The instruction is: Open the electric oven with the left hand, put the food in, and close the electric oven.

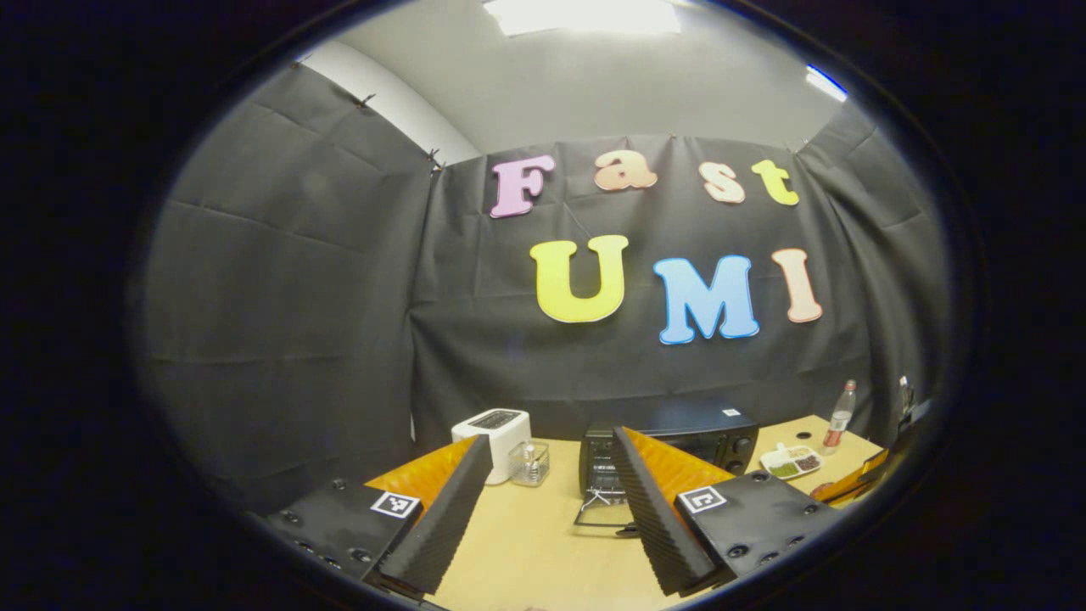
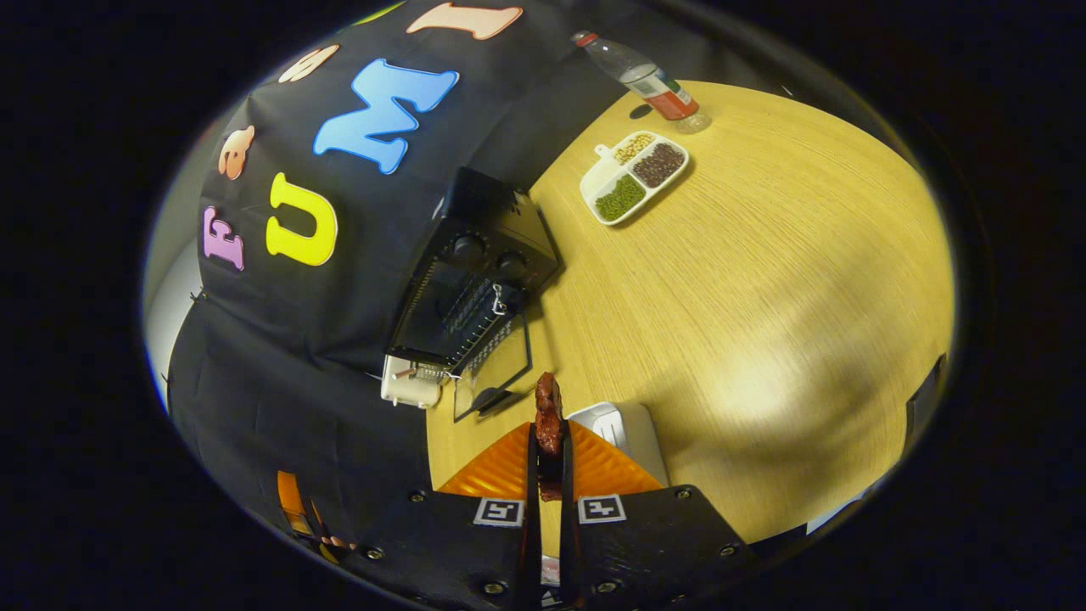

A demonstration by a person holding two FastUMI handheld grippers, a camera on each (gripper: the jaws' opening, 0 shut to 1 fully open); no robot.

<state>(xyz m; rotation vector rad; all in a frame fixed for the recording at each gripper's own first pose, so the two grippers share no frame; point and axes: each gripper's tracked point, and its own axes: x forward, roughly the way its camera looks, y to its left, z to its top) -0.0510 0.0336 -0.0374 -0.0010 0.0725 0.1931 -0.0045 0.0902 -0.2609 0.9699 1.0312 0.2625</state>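
A dark reddish strip of food (image 2: 549, 416) is standing upright at lower centre, both fingers of the right tongs (image 2: 550, 441) pinching it. The electric oven (image 2: 462, 288) is sitting at centre left, door hanging open over the worktop (image 2: 764, 280). The left tongs (image 1: 551, 484) are gaping wide, holding nothing.

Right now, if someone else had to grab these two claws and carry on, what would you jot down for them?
Left claw: open, holding nothing, pointed at the oven.
Right claw: shut on the piece of food, held up above the table.
Oven door: already folded down, the opening faces the claws.
Done: the oven is opened and the food is picked up.
Left: slide the food inside, let go, then close the door with the left claw.
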